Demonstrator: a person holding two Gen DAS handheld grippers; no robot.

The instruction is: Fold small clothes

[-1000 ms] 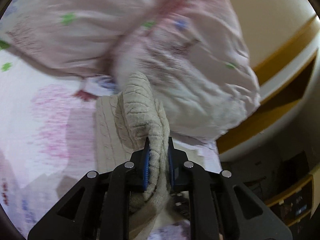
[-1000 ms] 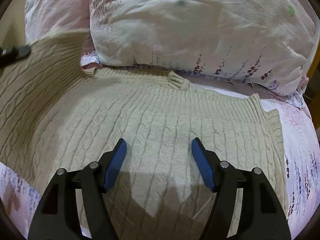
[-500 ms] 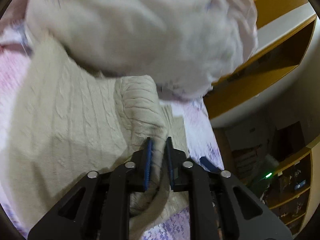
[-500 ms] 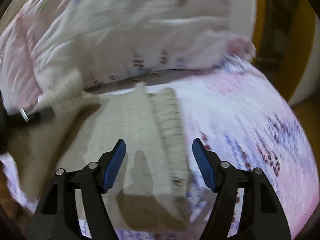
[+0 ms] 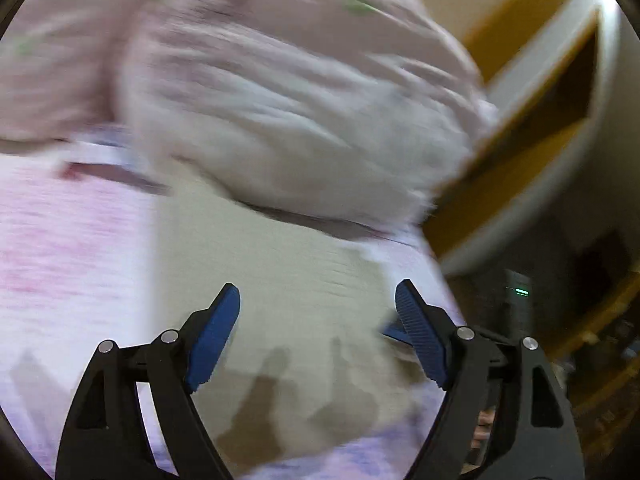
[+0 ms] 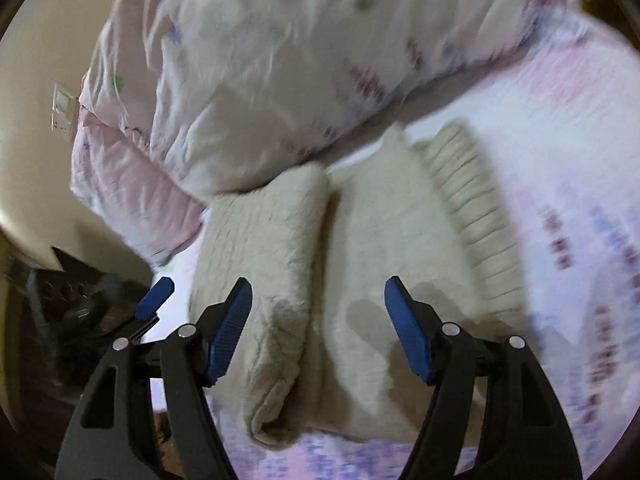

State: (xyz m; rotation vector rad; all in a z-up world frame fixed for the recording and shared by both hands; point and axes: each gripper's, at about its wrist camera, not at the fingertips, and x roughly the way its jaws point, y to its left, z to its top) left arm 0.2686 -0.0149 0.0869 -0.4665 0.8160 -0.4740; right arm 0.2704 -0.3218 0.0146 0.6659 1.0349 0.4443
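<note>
Presently listed: bed (image 6: 580, 168), pink floral sheet, carrying all items. Bedding: rumpled pale floral quilt (image 6: 260, 60) at the head edge. Garment: cream cable-knit sweater (image 6: 372, 240), partly folded near the bed's side edge, sleeve (image 6: 276, 280) laid over the body; soft, thick, likely light and floppy; best taken at ribbed hem or folded edge. Left hand-held gripper (image 5: 318, 312): jaws just opened, nothing between. Right hand-held gripper (image 6: 318, 300): open, empty, above sweater.

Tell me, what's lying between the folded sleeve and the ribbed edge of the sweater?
Only the sweater's own flat knit body. In the right wrist view it fills the stretch from the folded sleeve to the ribbed edge; nothing else lies there.
</note>
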